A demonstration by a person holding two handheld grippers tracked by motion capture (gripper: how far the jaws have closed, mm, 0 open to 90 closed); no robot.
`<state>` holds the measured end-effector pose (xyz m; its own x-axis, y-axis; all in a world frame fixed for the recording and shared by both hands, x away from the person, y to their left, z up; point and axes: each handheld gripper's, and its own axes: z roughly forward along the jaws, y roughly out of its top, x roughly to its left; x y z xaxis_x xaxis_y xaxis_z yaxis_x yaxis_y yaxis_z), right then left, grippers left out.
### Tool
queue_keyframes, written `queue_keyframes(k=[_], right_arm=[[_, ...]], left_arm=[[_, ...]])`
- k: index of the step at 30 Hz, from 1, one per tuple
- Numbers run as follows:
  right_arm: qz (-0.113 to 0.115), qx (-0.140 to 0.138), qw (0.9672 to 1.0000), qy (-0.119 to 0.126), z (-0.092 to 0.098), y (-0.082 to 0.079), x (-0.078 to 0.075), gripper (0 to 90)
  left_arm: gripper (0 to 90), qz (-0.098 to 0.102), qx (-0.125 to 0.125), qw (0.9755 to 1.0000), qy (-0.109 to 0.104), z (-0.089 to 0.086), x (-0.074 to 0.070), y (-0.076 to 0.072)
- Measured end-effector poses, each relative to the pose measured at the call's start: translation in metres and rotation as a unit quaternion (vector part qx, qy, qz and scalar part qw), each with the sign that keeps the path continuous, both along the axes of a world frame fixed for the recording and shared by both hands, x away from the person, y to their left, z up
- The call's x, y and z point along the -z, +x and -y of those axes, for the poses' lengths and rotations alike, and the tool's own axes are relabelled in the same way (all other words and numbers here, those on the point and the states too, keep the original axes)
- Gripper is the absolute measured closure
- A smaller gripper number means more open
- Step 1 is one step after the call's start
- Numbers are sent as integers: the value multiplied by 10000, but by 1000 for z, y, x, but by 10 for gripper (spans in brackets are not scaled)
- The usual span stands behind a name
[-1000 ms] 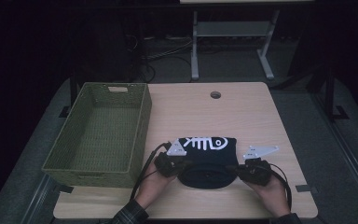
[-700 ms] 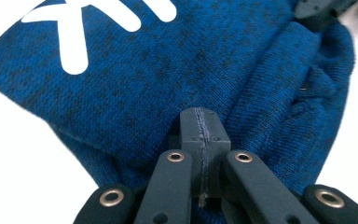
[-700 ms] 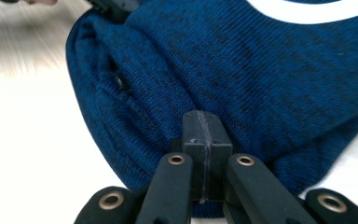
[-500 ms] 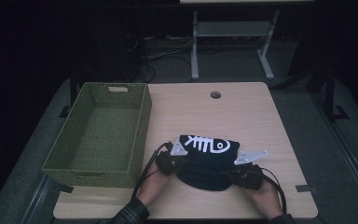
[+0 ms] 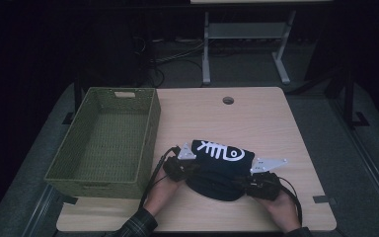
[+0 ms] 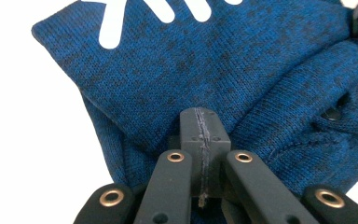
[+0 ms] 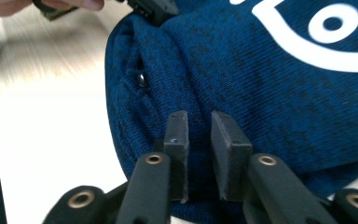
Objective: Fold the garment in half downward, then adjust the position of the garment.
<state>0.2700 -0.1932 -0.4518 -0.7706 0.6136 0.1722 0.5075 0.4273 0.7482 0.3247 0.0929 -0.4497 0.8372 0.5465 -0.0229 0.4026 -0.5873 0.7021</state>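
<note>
A dark blue knit garment (image 5: 222,159) with a white fish-bone print lies folded on the wooden table (image 5: 256,123), near its front edge. My left gripper (image 5: 190,168) is at the garment's left end. In the left gripper view its jaws (image 6: 200,114) are closed together, with the cloth (image 6: 214,60) puckered at their tip. My right gripper (image 5: 244,182) is at the garment's right front corner. Its jaws (image 7: 199,119) have just been opening and stand slightly apart over the cloth (image 7: 270,93), the pads not pressing on it.
A green woven basket (image 5: 150,133) stands to the left, close beside my left hand. A round cable hole (image 5: 228,100) is in the table's far middle. Desk legs and cables lie on the dark floor beyond.
The printed top layer of the garment now lies slanted, its right end lower than a second ago. Both hands stay about where they were.
</note>
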Motion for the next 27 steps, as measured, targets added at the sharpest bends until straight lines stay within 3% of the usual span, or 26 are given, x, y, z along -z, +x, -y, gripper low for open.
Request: queue_keyframes(k=[4, 12, 14, 15, 18, 27], right_arm=[[109, 213, 9997, 84, 7, -1, -7, 573], [272, 533, 9982, 81, 24, -3, -12, 399], [326, 582, 9978, 57, 27, -4, -13, 362], [377, 710, 9967, 82, 34, -6, -13, 290], [438, 920, 9948, 11, 41, -8, -13, 188], [327, 1365, 9897, -271, 61, -8, 0, 85]], left_arm=[[823, -15, -76, 9997, -214, -2, -5, -2], [622, 29, -266, 9987, -426, -7, -16, -3], [535, 21, -314, 9986, -428, -8, -17, -3], [495, 16, -376, 9982, -474, -10, -19, -1], [419, -63, -459, 9968, -657, -13, -21, 2], [239, -127, -525, 9960, -718, -19, -26, 12]])
